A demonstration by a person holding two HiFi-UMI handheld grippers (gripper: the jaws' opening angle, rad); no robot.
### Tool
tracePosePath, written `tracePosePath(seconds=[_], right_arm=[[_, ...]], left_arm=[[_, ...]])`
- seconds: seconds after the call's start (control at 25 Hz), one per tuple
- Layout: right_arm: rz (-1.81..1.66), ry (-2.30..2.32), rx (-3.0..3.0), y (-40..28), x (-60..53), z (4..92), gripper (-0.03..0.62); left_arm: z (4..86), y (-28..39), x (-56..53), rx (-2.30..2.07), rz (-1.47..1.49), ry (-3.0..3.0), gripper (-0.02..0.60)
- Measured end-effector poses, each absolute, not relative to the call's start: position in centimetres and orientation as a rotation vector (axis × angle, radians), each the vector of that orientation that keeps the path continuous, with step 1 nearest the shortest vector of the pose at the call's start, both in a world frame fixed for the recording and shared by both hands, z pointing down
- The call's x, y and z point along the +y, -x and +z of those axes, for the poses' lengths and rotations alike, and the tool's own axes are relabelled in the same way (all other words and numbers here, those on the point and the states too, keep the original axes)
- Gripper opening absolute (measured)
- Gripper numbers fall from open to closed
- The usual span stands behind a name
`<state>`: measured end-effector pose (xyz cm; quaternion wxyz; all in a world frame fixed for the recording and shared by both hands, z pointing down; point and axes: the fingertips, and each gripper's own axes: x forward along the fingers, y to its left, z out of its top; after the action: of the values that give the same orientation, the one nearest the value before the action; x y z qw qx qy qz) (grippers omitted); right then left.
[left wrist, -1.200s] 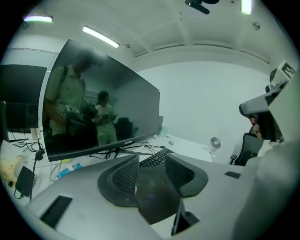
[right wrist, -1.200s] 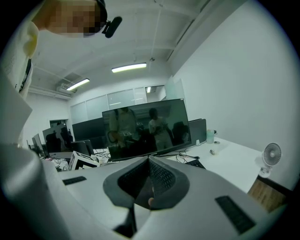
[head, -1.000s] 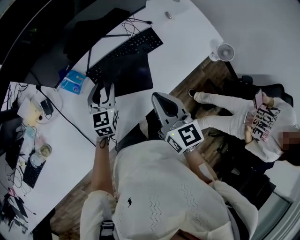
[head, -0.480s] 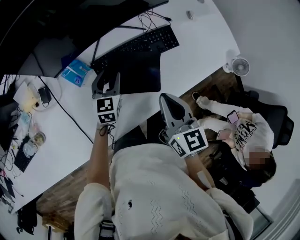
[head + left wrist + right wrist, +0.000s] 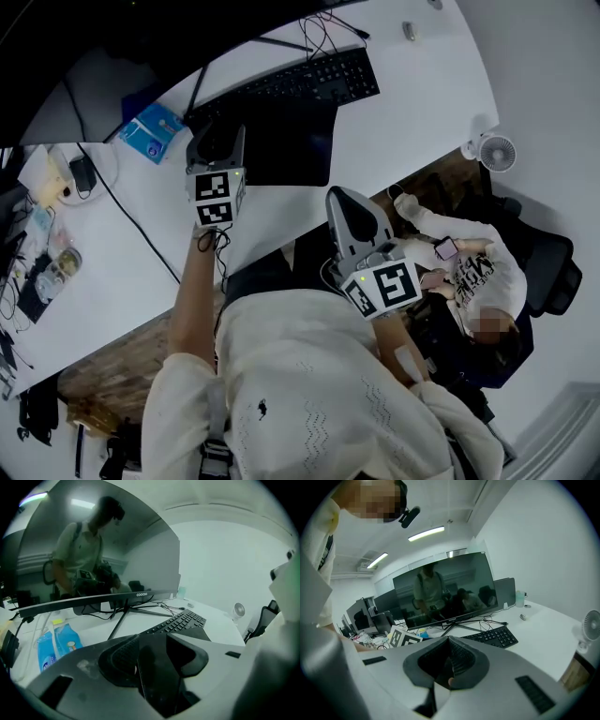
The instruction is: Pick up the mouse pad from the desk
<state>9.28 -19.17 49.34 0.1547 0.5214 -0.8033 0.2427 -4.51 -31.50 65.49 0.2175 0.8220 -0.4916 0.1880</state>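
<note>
**Mouse pad flat on the worktop, both tongs empty**

A white worktop [image 5: 412,103] is seen from above, with a black keyboard [image 5: 300,82] set slantwise on it. A wide curved monitor [image 5: 445,585] is stood behind the keyboard, its screen dark. A seated person [image 5: 469,272] is seen off the worktop's edge, to the right of the keyboard and nearer the camera.

The dark mouse pad [image 5: 295,150] is laid flat against the near long side of the keyboard. Whether its far edge is tucked under the keys cannot be told.

The left tongs [image 5: 215,141] are held at the near left corner of the keyboard, over the pad's left edge. Their jaws are spread apart and nothing is gripped. Contact with the pad cannot be made out. The right tongs [image 5: 341,197] are held nearer the camera than the keyboard, past the pad's near right corner. Their jaws are brought together with nothing between them.

A blue pack [image 5: 152,131] is laid just left of the keyboard. A small white fan [image 5: 497,153] is placed well to the right of it, beyond the worktop's edge.
</note>
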Motion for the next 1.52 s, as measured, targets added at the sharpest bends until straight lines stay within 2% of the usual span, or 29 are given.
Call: tracePosePath(seconds=[0.4,0.96,1.52], right_arm=[[0.788,-1.41,-2.307,-8.3,-20.0,51.4,0.002],[0.839,-1.368,-2.298,-8.9,-21.5,53.1,0.002],[0.85,-1.302,-2.32,-8.2,-23.2,53.8,0.002]], left_arm=[[68.0,3.1,-34.0,-1.324,0.647,-2.205,0.216],[70.3,3.5,-35.1,-1.317,0.774,-2.14,0.216],[70.9,3.6,-34.8,-1.325,0.816,-2.117,0.157]])
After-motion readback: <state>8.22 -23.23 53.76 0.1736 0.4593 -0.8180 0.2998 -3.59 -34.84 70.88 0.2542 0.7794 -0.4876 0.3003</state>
